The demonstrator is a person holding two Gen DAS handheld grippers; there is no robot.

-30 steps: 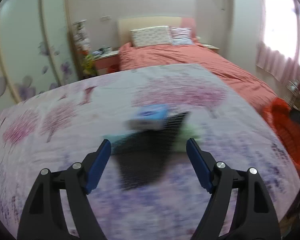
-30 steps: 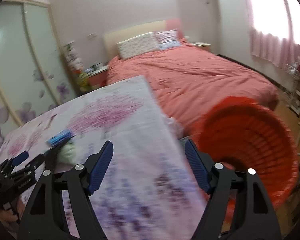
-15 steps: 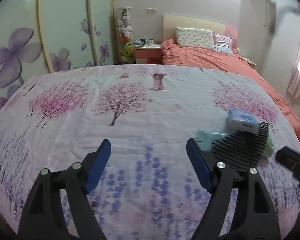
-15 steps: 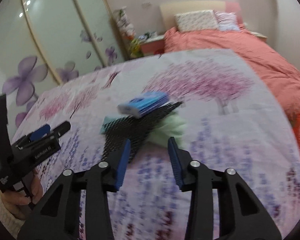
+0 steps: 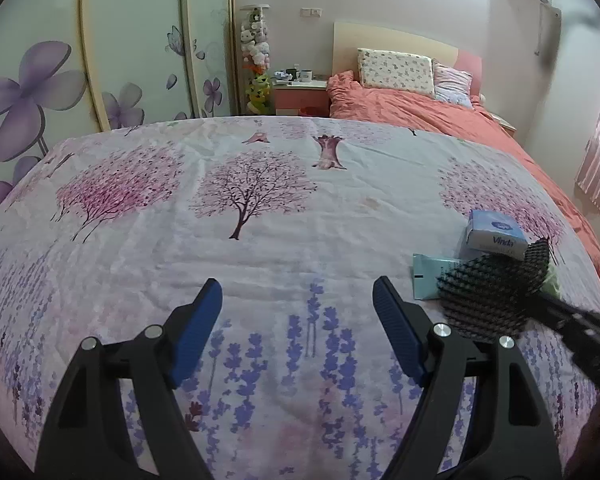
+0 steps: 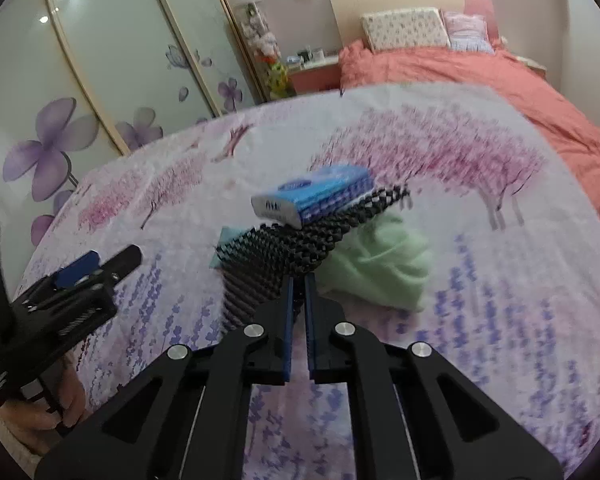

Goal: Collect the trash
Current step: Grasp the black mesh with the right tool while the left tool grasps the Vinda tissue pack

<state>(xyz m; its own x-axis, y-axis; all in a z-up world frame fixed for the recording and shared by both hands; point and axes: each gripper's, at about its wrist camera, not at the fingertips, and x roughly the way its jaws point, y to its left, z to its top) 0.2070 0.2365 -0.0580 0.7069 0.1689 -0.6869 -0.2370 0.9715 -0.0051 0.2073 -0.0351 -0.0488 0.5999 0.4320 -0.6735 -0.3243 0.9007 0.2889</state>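
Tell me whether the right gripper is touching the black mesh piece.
Touching: right wrist view shows the right gripper closed on the black mesh piece's near edge.

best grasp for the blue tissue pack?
Grip the blue tissue pack across its two long flat sides, coming from above on the end away from the black mesh sheet: it leans on that sheet, and the right gripper already pinches the sheet's near edge.

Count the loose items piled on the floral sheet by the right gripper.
4: blue tissue pack on top; black foam mesh under it, pinched by the right gripper; teal packet at the mesh's left; green crumpled piece right. More may hide beneath.
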